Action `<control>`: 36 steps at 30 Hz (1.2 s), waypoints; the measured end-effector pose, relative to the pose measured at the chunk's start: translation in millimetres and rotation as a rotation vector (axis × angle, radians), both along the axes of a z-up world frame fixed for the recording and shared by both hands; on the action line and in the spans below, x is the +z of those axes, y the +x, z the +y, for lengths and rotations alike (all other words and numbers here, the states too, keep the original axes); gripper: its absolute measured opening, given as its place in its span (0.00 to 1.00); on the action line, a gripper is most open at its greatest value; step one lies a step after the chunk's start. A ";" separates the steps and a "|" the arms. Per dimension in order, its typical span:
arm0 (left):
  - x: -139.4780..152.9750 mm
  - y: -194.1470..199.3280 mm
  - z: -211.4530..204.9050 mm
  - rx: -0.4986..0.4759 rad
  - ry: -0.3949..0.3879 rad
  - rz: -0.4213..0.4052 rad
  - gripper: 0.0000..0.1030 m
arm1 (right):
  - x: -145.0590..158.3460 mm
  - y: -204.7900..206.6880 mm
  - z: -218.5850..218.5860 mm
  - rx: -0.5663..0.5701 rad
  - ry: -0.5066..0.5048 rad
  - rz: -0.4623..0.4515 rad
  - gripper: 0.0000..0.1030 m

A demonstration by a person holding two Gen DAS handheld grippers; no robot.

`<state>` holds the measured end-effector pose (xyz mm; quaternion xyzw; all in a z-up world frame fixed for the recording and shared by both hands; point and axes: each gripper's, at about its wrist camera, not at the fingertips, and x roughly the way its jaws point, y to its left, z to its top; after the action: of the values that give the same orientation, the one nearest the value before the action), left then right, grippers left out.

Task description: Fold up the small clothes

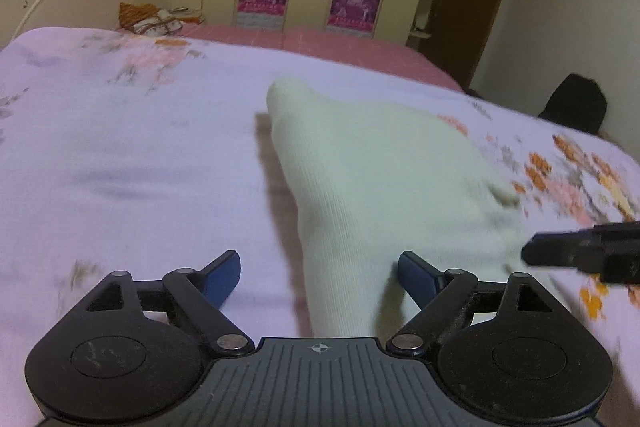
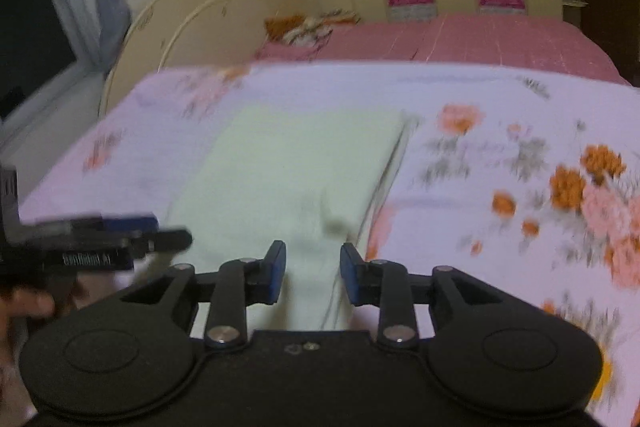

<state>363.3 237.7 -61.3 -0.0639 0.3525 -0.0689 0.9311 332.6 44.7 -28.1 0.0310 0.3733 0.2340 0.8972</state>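
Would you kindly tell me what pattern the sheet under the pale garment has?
The sheet is lilac with orange and pink flowers, clearest in the right wrist view.

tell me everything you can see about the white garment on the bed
The white garment is a small piece of pale cream, finely ribbed knit cloth lying on the floral lilac bedsheet. From the right wrist view it looks folded into a rough rectangle, with layered edges showing along its right side. Its near end runs between the open fingers of the right gripper and also reaches in between those of the left gripper; neither visibly pinches it. A small puckered wrinkle sits near its near end. Motion blur hides finer detail.
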 end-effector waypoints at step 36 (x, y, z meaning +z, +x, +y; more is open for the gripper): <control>130.2 -274.4 -87.5 0.070 0.038 -0.162 1.00 | 87.8 -254.7 -74.3 -0.211 -0.066 -0.141 0.99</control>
<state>88.9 150.2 68.9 -0.0529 0.2748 -0.0345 0.9594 77.8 -29.6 59.7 0.0241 0.3115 0.1277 0.9413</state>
